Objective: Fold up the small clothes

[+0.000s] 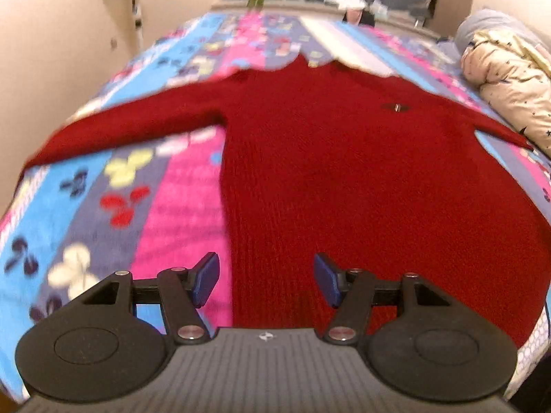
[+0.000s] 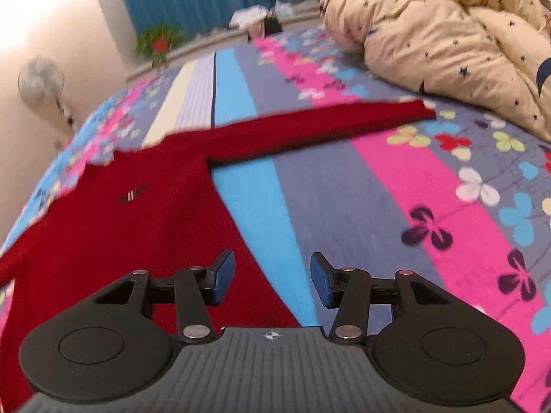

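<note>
Red sweater lies spread flat on the bedspread; left hand-held gripper and right hand-held gripper both spread, empty.

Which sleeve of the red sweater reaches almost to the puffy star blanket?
The sleeve in the right wrist view. Its cuff ends right by the cream star blanket; the other sleeve lies far from it, on the striped bedspread.

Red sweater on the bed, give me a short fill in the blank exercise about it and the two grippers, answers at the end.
1. The sweater lying flat on the striped bedsheet is ____ in colour.
2. Both of its sleeves are spread ____ from the body.
3. The left gripper and the right gripper both hold ____.
4. The star-print quilt lies bunched beyond the cuff of one ____.

Missing words: red; outward; nothing; sleeve
</note>
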### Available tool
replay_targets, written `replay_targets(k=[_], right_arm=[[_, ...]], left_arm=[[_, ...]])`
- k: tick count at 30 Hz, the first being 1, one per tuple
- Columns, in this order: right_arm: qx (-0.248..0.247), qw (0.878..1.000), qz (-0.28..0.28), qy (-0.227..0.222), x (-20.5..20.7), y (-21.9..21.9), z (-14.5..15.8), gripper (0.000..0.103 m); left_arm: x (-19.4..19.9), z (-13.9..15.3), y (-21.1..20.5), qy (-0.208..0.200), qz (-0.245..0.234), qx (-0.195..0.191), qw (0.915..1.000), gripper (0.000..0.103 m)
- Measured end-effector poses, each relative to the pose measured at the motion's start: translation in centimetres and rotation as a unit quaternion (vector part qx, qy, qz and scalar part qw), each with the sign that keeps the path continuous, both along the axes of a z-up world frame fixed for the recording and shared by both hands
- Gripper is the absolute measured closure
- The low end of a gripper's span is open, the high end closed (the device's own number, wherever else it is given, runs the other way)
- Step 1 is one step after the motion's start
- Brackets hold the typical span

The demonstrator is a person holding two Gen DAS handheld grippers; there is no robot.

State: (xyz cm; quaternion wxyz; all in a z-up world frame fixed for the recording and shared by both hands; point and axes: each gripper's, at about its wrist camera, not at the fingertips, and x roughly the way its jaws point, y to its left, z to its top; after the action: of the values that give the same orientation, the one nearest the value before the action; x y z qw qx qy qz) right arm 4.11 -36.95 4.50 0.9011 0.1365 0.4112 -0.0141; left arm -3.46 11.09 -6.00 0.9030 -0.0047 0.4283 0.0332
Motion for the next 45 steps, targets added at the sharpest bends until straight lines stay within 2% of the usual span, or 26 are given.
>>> replay_targets(k=[3, 8, 11, 14, 18, 20, 22, 24, 25, 26, 27, 32, 33, 34, 37, 39, 42, 44, 45], right_arm=[[0.005, 0.999, 0.013, 0.031, -0.3, 0.1, -0.9, 0.049], [-0.018, 0.995, 0.047, 0.086, -0.6, 1.3, -3.5, 0.043], [-0.038, 0.99, 0.055, 0.123, -0.7, 1.8, -5.2, 0.043], [-0.048, 0.99, 0.054, 0.121, -1.0, 1.7, -5.7, 0.038], [-0.049, 0.991, 0.05, 0.118, -1.4, 1.8, -5.6, 0.038], [-0.05, 0.99, 0.064, 0.118, -1.5, 2.3, -5.6, 0.038], [-0.05, 0.989, 0.082, 0.112, -1.5, 2.7, -5.4, 0.05], [-0.052, 0.989, 0.1, 0.1, -1.7, 3.2, -4.9, 0.074], [-0.048, 0.989, 0.106, 0.095, -1.8, 3.2, -4.7, 0.081], [-0.044, 0.989, 0.11, 0.089, -1.9, 3.2, -4.5, 0.085], [-0.038, 0.989, 0.115, 0.085, -2.1, 3.2, -4.2, 0.087], [0.011, 0.995, 0.095, 0.04, -3.3, 1.8, -1.5, 0.089], [0.025, 0.995, 0.089, 0.029, -3.8, 1.4, -0.9, 0.091], [0.035, 0.996, 0.083, 0.017, -4.4, 1.1, -0.1, 0.097], [0.059, 0.996, 0.063, -0.002, -6.2, -0.1, 1.5, 0.097], [0.071, 0.996, 0.055, 0.009, -6.8, -0.4, 1.3, 0.097], [0.029, 0.995, 0.073, 0.054, -6.5, 0.7, 0.0, 0.097], [0.018, 0.993, 0.069, 0.09, -5.7, 1.0, -1.4, 0.097], [0.007, 0.992, 0.064, 0.107, -5.2, 1.1, -2.0, 0.095]], left_arm=[[0.0, -0.8, 0.1, 0.033, 0.006, 0.013, 0.9993, 0.037], [0.4, -2.6, 1.0, 0.086, 0.038, -0.002, 0.9956, 0.03], [0.2, -3.1, 2.1, 0.103, 0.059, -0.02, 0.9928, 0.025], [-0.1, -3.0, 3.2, 0.105, 0.08, -0.007, 0.9912, 0.025], [-0.3, -3.1, 3.9, 0.117, 0.084, -0.027, 0.9892, 0.026], [-0.3, -3.1, 3.7, 0.117, 0.081, -0.028, 0.9895, 0.031], [-0.3, -3.0, 3.8, 0.116, 0.08, -0.039, 0.9893, 0.037], [-0.3, -2.9, 3.8, 0.114, 0.076, -0.047, 0.9895, 0.046], [-0.3, -2.9, 3.6, 0.111, 0.07, -0.05, 0.99, 0.059], [-0.4, -2.8, 3.3, 0.108, 0.059, -0.056, 0.9908, 0.081], [-0.3, -2.7, 3.1, 0.106, 0.047, -0.067, 0.991, 0.091], [-0.9, -1.8, 2.1, 0.083, 0.033, -0.046, 0.9949, 0.096], [-1.2, -1.3, 2.2, 0.072, 0.035, -0.046, 0.9957, 0.096], [-1.4, -0.6, 2.4, 0.059, 0.037, -0.045, 0.9966, 0.097], [-2.8, 1.3, 2.5, 0.018, 0.045, -0.033, 0.9983, 0.097], [-3.5, 1.6, 2.2, 0.016, 0.055, -0.01, 0.9983, 0.097], [-2.9, 0.5, 1.8, 0.049, 0.061, 0.01, 0.9968, 0.097], [-1.9, -0.8, 1.7, 0.083, 0.069, 0.021, 0.9939, 0.091], [-1.7, -1.0, 1.6, 0.085, 0.076, 0.036, 0.9928, 0.091]])
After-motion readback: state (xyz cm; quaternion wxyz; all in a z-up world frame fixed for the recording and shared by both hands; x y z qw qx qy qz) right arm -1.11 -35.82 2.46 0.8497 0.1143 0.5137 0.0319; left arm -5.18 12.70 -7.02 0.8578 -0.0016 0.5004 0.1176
